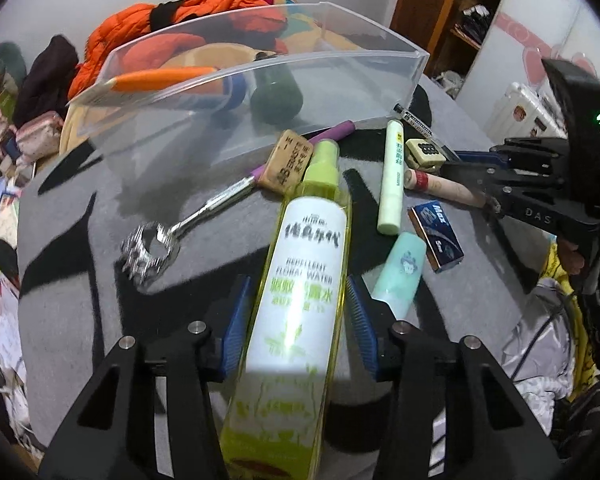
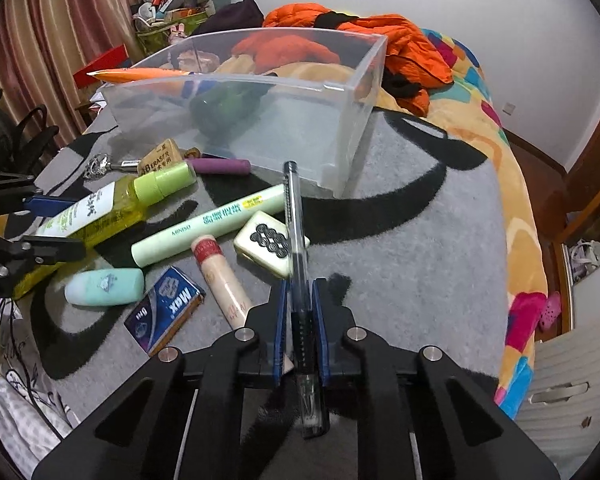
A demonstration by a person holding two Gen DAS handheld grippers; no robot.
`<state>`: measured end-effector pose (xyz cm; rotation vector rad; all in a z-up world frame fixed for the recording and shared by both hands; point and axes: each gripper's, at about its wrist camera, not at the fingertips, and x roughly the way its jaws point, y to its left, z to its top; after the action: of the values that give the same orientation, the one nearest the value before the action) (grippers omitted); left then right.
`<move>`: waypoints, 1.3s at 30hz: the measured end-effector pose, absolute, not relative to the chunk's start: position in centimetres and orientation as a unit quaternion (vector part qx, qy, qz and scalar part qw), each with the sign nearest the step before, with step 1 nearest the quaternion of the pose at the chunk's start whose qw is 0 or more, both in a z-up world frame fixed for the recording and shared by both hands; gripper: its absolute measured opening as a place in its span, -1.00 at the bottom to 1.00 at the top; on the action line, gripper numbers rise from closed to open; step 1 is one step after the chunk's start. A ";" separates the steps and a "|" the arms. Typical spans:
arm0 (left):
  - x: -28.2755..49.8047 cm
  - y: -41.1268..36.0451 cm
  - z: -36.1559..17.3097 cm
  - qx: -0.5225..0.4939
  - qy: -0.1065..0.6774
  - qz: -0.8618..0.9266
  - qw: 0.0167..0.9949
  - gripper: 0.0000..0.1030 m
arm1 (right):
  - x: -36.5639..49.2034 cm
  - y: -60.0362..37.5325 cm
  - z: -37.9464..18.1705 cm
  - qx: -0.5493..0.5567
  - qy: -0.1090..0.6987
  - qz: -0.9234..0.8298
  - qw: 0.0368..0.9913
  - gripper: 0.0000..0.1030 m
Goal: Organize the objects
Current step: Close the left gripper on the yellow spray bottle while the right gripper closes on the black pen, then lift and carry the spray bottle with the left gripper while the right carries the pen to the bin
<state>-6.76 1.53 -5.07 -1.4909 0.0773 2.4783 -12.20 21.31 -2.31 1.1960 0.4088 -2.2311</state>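
Note:
My left gripper is around a yellow-green spray bottle lying on the grey rug; its blue pads stand on both sides with small gaps, so it is open. The bottle also shows in the right wrist view. My right gripper is shut on a clear black-ink pen, which points toward the clear plastic bin. The bin holds a dark green bottle and an orange item.
On the rug lie a pale green Miniso tube, a mahjong tile, a beige tube, a blue Max box, a mint case, an eraser, a purple-handled metal roller. Orange jacket behind.

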 end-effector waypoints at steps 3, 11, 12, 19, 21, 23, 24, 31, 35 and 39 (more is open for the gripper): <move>-8.0 2.2 -5.5 -0.523 0.040 0.841 0.130 -0.08 | -12.5 20.8 -2.4 0.447 0.158 -0.833 0.284 -0.77; -8.6 3.2 -5.4 -0.511 0.059 0.847 0.133 -0.16 | -12.3 20.7 -2.5 0.439 0.159 -0.841 0.274 -0.81; -8.2 3.1 -5.2 -0.506 0.057 0.850 0.132 -0.17 | -12.2 20.9 -2.4 0.437 0.159 -0.843 0.271 -0.82; -6.2 1.9 -2.3 -0.458 0.028 0.880 0.123 -0.19 | -11.0 21.8 0.3 0.405 0.130 -0.865 0.266 -0.85; -5.6 1.5 -1.3 -0.442 0.021 0.889 0.116 -0.19 | -10.7 21.8 1.5 0.389 0.122 -0.874 0.266 -0.85; -5.2 1.0 -0.2 -0.426 0.009 0.898 0.113 -0.19 | -10.5 21.6 2.3 0.379 0.116 -0.878 0.267 -0.86; -4.9 0.8 0.3 -0.419 0.005 0.901 0.112 -0.19 | -10.3 21.4 2.8 0.372 0.117 -0.881 0.268 -0.86; -3.1 -0.5 3.2 -0.373 -0.019 0.921 0.111 -0.20 | -11.3 21.1 1.2 0.407 0.127 -0.867 0.258 -0.76; -2.9 -0.7 4.1 -0.360 -0.030 0.926 0.112 -0.20 | -12.3 21.9 -1.0 0.435 0.129 -0.860 0.233 -0.69; -2.9 -0.8 4.8 -0.347 -0.042 0.930 0.115 -0.22 | -13.1 22.1 -2.6 0.455 0.137 -0.851 0.222 -0.68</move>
<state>-2.92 -0.84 4.79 -1.0175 -0.1222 2.7254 -13.09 22.12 -2.62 1.2581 0.3780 -2.3526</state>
